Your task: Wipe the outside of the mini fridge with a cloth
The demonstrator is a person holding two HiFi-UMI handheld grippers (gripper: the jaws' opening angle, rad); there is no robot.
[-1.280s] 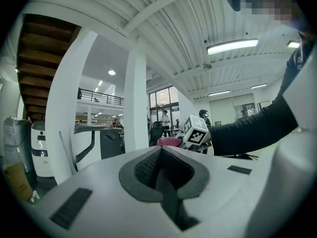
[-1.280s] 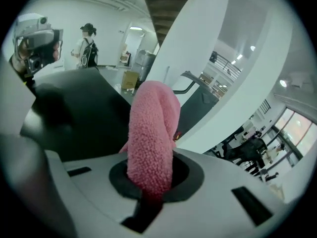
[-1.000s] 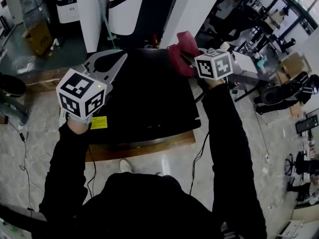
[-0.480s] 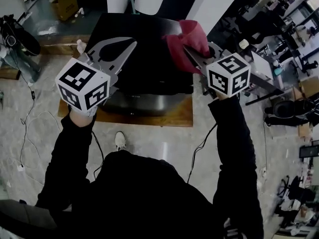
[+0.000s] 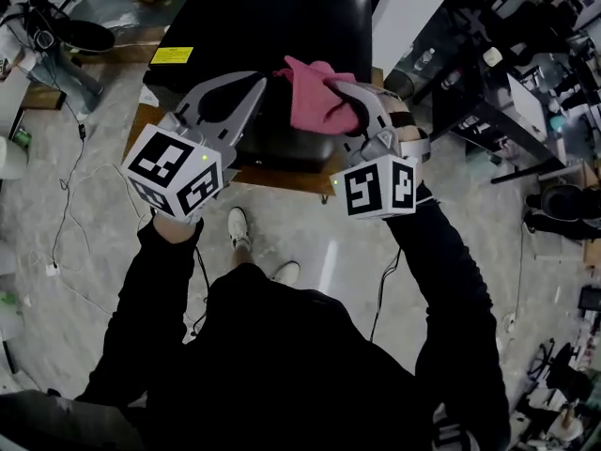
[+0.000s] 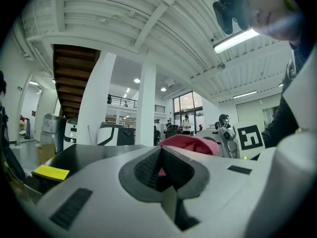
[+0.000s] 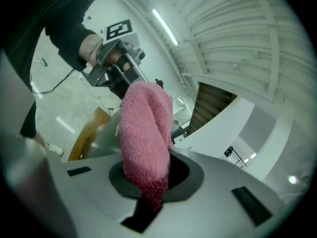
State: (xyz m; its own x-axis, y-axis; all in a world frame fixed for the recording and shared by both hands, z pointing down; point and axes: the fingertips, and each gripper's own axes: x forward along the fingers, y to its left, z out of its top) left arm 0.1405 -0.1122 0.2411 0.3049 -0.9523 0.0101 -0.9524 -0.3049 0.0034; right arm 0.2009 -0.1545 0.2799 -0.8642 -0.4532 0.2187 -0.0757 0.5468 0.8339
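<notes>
The black mini fridge (image 5: 263, 22) stands on a wooden board (image 5: 282, 178), seen from above at the top of the head view. A pink cloth (image 5: 315, 97) hangs bunched over the fridge's near edge, and my right gripper (image 5: 340, 87) is shut on it. In the right gripper view the cloth (image 7: 146, 133) rises thick from between the jaws. My left gripper (image 5: 256, 85) is beside it on the left, shut with nothing in it, over the fridge's front edge. The left gripper view shows its tips (image 6: 161, 149) meeting, with the cloth (image 6: 190, 144) just beyond and the fridge top (image 6: 89, 155) below.
A yellow label (image 5: 172, 55) sits on the fridge's left side. Cables (image 5: 66, 224) trail over the floor at the left. Desks and chairs (image 5: 526, 83) crowd the right, and a white column (image 5: 413, 7) rises behind the fridge. My shoes (image 5: 239, 225) are just before the board.
The view has pulled back, so the fridge now lies farther up the frame. Both grippers came back to its near edge, and the right one brought the cloth leftward from the right corner.
</notes>
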